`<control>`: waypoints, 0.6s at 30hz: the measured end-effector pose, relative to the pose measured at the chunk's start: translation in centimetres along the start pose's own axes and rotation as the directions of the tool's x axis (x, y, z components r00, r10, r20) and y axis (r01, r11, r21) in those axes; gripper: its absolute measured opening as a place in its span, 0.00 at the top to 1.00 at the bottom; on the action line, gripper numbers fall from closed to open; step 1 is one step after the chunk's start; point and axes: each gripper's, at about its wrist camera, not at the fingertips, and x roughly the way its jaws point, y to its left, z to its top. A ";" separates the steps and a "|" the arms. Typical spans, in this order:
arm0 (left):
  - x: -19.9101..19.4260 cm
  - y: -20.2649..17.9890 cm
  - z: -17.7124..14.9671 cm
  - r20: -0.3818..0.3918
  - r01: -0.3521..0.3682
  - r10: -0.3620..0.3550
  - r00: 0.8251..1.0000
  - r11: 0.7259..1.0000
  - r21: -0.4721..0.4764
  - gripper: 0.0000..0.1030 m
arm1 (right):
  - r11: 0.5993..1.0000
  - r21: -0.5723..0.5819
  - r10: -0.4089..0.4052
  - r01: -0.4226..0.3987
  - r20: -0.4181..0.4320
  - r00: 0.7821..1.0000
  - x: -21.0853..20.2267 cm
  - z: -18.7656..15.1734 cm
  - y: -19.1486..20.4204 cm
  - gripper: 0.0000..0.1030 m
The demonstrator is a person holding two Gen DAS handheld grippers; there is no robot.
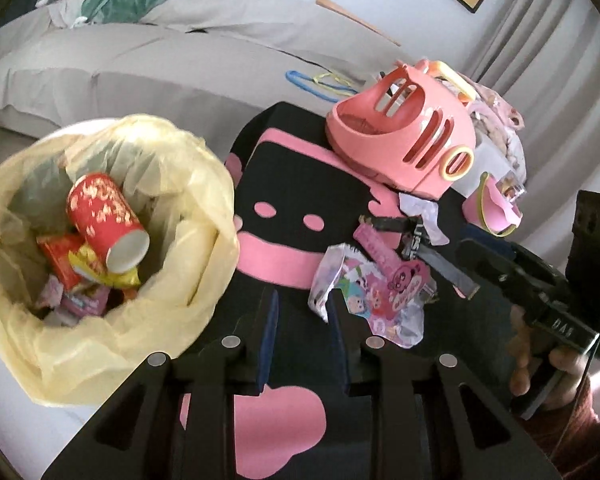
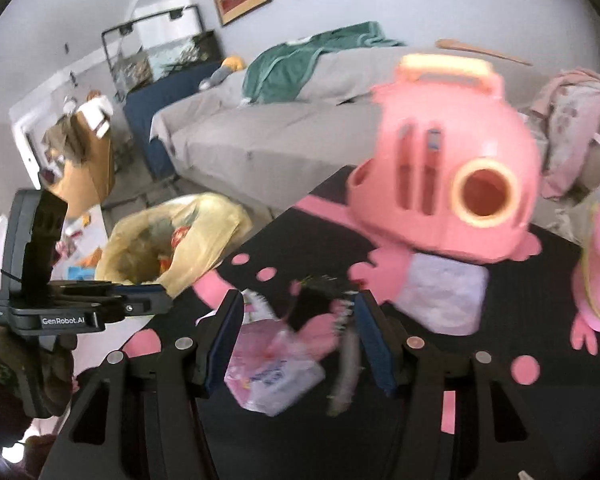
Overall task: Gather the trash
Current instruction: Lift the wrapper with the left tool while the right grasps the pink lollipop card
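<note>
Hovering over the black-and-pink surface [image 1: 300,184], the left hand-held gripper [image 1: 300,308] stands partly spread and empty beside a crinkled cartoon-printed plastic wrapper [image 1: 364,292]. The right hand-held gripper [image 2: 296,320] gapes wide above that wrapper. A red paper cup [image 1: 106,226] lies inside the yellow-lined trash bin [image 1: 204,208].

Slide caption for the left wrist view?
Left gripper, jaws empty, between a lined bin holding trash and a cartoon wrapper on the black-and-pink mat.

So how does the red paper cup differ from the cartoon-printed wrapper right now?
The red paper cup lies tipped over inside the yellow-lined bin; the cartoon-printed wrapper lies on the black and pink mat. The cup keeps its stiff round shape; the wrapper is crumpled, torn plastic. The cup is red with gold marks; the wrapper is clear and pastel. Neither is held.
</note>
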 end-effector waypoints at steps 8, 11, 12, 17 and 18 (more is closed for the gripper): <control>-0.1 0.4 -0.8 -0.032 -0.027 0.025 0.999 0.999 -0.035 0.74 | 0.995 -0.097 0.004 -0.010 -0.055 0.998 3.8 -0.8 2.5 0.57; 0.2 -0.2 -0.8 -0.043 -0.034 0.033 0.999 0.999 -0.023 0.74 | 0.996 -0.087 0.015 -0.020 -0.048 0.999 3.5 -1.6 1.4 0.57; 0.5 -0.5 -0.8 -0.047 -0.034 0.033 0.998 0.999 -0.020 0.74 | 0.996 -0.087 0.015 -0.019 -0.049 0.999 3.3 -1.7 1.1 0.57; 2.4 -2.3 -0.8 -0.085 -0.002 0.001 0.996 1.000 -0.013 0.74 | 0.988 -0.112 -0.117 0.107 -0.088 0.989 2.6 -2.6 -1.0 0.57; 2.7 -2.6 -0.7 -0.089 0.008 -0.010 0.996 1.000 -0.020 0.74 | 0.980 -0.118 -0.171 0.160 -0.091 0.981 2.4 -2.9 -1.7 0.57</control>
